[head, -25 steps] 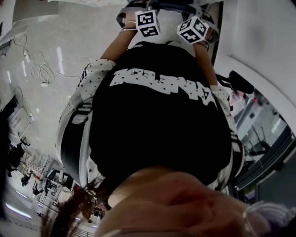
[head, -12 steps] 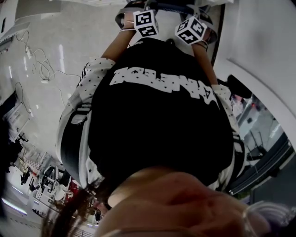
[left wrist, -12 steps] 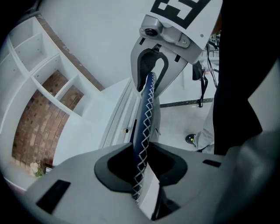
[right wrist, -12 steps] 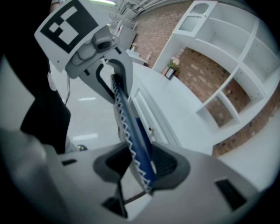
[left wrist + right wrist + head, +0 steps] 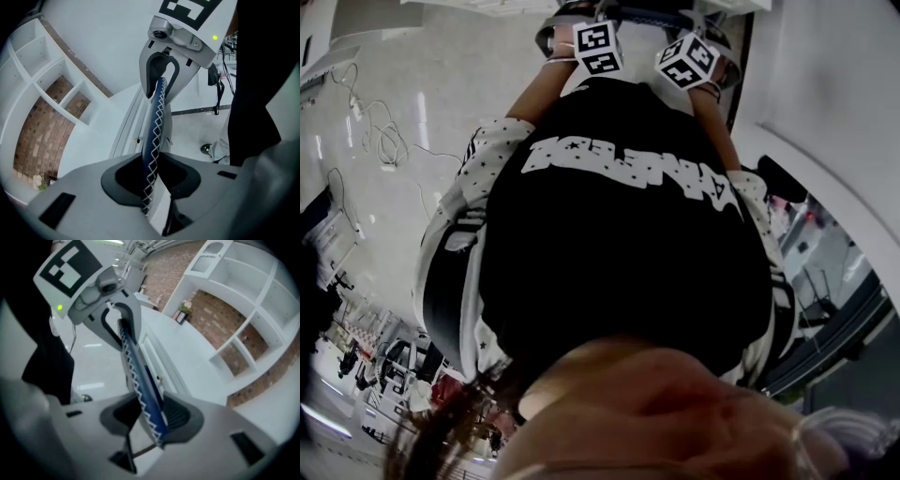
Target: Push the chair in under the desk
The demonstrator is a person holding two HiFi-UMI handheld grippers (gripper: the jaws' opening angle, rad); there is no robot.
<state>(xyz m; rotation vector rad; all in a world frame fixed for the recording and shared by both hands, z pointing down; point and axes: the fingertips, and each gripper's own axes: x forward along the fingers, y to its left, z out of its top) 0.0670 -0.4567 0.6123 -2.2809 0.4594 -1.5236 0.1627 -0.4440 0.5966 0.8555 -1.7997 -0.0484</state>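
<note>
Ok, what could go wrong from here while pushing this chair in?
1. Both the left gripper and right gripper pinch only the thin stitched chair edge; a hard push might slip them off.
2. The desk lies straight ahead, so the grippers may hit its front.
3. The head view shows mostly the person's torso, so a snag below could go unseen.

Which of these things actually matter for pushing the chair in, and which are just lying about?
Part of the job:
- chair's blue stitched edge, clamped by the left gripper and the right gripper
- white desk

Just there:
- wall shelves
- small plant
- floor cables
</note>
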